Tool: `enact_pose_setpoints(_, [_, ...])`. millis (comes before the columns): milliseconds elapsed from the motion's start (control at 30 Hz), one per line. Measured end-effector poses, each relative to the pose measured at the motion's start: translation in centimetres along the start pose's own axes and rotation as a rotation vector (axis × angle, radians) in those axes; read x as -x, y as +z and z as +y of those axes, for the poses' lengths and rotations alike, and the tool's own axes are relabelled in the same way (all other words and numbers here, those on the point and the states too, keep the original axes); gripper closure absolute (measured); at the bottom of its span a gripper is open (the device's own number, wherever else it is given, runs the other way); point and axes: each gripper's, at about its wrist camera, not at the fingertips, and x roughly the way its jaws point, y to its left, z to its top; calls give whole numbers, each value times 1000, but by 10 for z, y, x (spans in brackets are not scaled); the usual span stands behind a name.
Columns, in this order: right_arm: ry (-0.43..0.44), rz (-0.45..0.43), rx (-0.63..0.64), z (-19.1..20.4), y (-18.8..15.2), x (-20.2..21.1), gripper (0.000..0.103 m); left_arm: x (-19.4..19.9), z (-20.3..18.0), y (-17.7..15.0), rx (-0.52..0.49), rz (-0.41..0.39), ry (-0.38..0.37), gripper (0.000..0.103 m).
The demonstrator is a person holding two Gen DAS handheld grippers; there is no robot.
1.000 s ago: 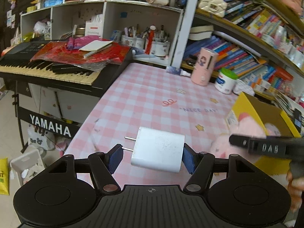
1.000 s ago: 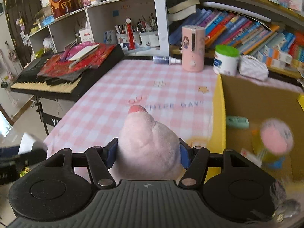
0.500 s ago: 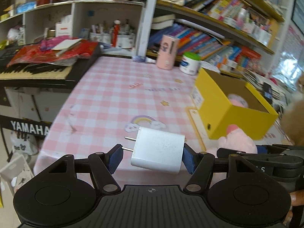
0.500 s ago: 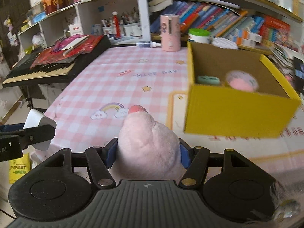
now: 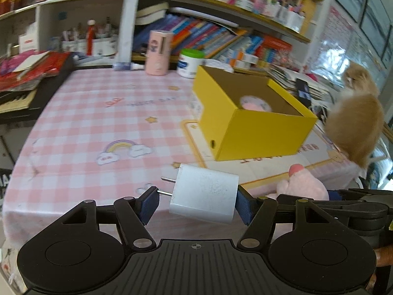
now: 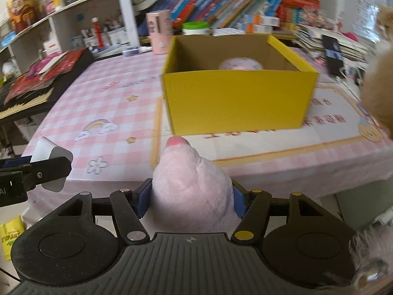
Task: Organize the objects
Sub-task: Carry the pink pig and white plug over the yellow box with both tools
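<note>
My left gripper (image 5: 197, 202) is shut on a white plug adapter (image 5: 205, 193), its two prongs pointing left, held above the near edge of the pink checked tablecloth (image 5: 98, 123). My right gripper (image 6: 190, 196) is shut on a pink plush toy (image 6: 189, 186) with a darker pink tip; the same plush toy (image 5: 303, 184) shows at the right of the left wrist view. An open yellow box (image 6: 235, 95) stands ahead on a white mat, with a round pink-and-white thing (image 6: 239, 64) inside it. The yellow box (image 5: 250, 125) is also ahead and to the right in the left wrist view.
A pink cylinder (image 5: 158, 52) and a green-lidded white jar (image 5: 190, 62) stand at the table's far edge below full bookshelves. A keyboard piled with red papers (image 6: 36, 73) is on the left. A fluffy orange animal (image 5: 353, 123) sits at the table's right edge.
Both grippers swung to the right and drew back toward the near table edge, keeping their loads. The yellow box has come to the middle of both views; the fluffy animal has come into sight.
</note>
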Motion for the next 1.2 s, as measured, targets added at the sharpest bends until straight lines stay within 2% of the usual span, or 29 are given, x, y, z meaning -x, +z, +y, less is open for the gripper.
enact_pose_setpoints(400, [-46,1,-54,-46,3,1,41,-30,-45,15,-62,22,-48,38])
enact_pose_setpoints(700, [-42,3,-61,-76,17,-6,41,-47,-69,26,-76,23,-45,38])
enact_pose_setpoints(967, [-28,-19,-66,-94,32,-9,41,-47,-94,45,-117,-45,-67,38])
enact_pose_setpoints(1200, [-25,-103,-87,-118,57,-2,41,-50,-116,72,-139,-123,-88,38])
